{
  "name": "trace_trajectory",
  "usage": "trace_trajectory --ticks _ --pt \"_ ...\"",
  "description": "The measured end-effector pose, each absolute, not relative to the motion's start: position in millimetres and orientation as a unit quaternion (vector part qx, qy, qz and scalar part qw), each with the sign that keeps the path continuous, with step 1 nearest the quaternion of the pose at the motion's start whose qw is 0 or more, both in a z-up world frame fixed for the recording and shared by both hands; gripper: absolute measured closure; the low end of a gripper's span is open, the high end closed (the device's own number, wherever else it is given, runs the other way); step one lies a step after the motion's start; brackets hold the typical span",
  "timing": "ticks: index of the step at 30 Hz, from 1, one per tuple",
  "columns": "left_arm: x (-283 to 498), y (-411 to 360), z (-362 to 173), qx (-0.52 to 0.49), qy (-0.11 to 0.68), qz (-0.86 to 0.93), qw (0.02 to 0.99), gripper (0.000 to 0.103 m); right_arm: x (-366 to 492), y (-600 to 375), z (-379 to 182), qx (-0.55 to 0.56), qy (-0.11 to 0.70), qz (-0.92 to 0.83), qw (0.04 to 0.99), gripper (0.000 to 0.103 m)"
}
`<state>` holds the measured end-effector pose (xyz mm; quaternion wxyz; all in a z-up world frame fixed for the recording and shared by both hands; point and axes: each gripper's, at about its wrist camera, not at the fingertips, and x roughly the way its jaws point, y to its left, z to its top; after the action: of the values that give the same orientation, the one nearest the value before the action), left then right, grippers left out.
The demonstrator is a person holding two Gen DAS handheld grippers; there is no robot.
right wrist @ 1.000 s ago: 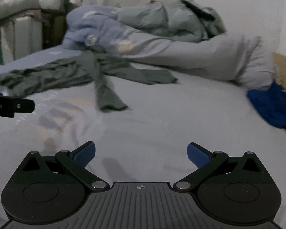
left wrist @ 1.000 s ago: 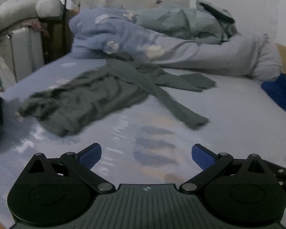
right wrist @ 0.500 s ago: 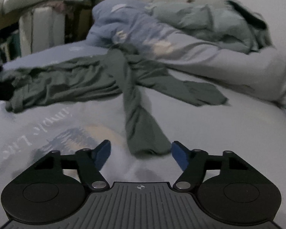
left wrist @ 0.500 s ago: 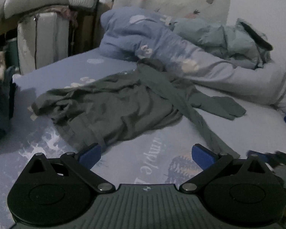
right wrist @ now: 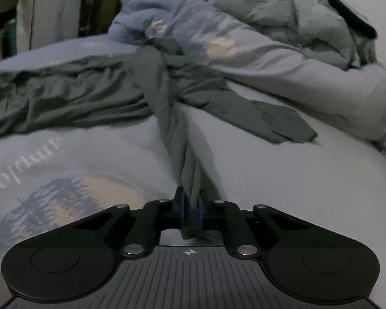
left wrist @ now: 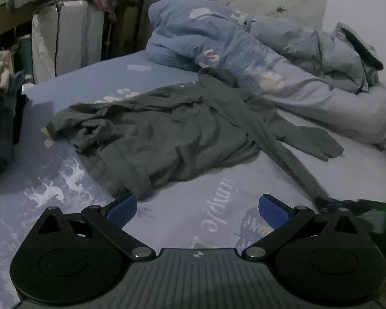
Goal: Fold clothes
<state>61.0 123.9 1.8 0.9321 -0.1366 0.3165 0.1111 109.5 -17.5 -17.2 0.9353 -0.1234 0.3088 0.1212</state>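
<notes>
A dark green long-sleeved garment point(left wrist: 167, 134) lies crumpled on the printed bed sheet point(left wrist: 208, 221), with one sleeve stretched toward the right. My left gripper point(left wrist: 196, 209) is open and empty, its left blue pad point(left wrist: 122, 207) just in front of the garment's hem. My right gripper point(right wrist: 190, 207) is shut on the cuff end of the near sleeve point(right wrist: 175, 118), which runs from the garment's body point(right wrist: 64, 97) to the jaws. The second sleeve point(right wrist: 270, 118) lies flat to the right. The right gripper's body shows at the right edge of the left wrist view point(left wrist: 368, 206).
A rolled blue and grey duvet point(left wrist: 244, 51) lies along the back of the bed. A pile of clothes point(left wrist: 0, 108) stands at the left edge. A white appliance and shelves point(left wrist: 64, 43) stand beyond the bed at the back left.
My right gripper moved forward onto the sleeve end and shut on it. My left gripper moved closer to the garment's hem and stayed open.
</notes>
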Motion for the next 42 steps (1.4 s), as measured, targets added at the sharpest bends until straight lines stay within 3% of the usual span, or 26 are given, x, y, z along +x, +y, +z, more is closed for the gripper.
trace_trajectory --ticks 18,42 --pt "56 109 11 -0.120 0.288 0.078 0.947 0.000 51 -215 53 -0.119 0.290 -0.015 0.950 0.095" --pt "63 52 2 -0.152 0.270 -0.061 0.949 0.000 24 -541 36 -0.140 0.318 -0.303 0.887 0.095"
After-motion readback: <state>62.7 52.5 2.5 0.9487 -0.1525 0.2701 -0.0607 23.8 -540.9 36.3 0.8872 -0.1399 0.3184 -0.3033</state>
